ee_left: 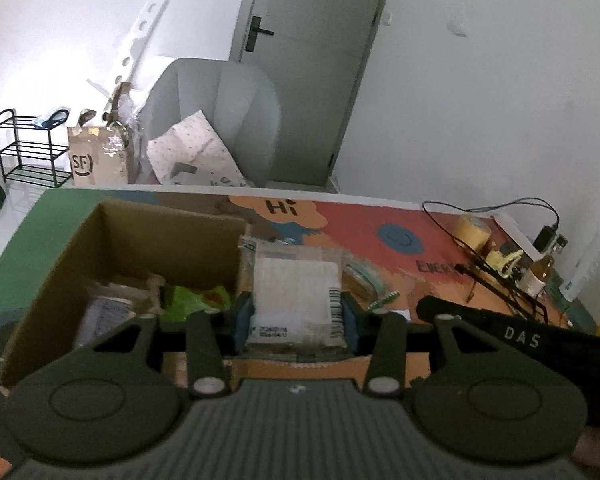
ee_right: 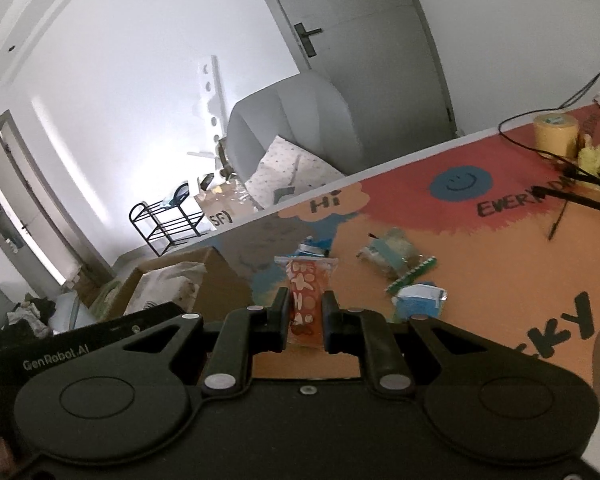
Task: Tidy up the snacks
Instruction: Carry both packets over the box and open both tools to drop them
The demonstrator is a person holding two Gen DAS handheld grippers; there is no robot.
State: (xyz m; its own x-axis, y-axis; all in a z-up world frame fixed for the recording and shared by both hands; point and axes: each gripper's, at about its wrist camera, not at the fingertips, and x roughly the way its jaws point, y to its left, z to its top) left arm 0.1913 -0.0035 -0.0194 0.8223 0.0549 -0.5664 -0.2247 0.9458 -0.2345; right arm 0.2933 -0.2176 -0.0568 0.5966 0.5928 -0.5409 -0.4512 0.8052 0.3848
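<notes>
We hold a snack in each claw. Our left claw point(ee_left: 296, 316) is closed on a pale packet point(ee_left: 296, 300), gripped by its two side edges, its barcode face toward the camera and its long axis running away from us. The box point(ee_left: 172, 236) lies just ahead and to the left of it, open at the top, with a green wrapper point(ee_left: 198, 298) and other packs already in the bottom. Our right claw point(ee_right: 306, 316) is pinched narrow on an orange pouch point(ee_right: 306, 296), which stands upright between the pads, long axis pointing up and away. From that claw the box point(ee_right: 172, 284) sits off to the left, past the left claw's body, so the left hand is the nearer one and should likely drop first. Three more snacks point(ee_right: 396, 258) lie on the table point(ee_right: 500, 256), ahead and right of the right claw.
</notes>
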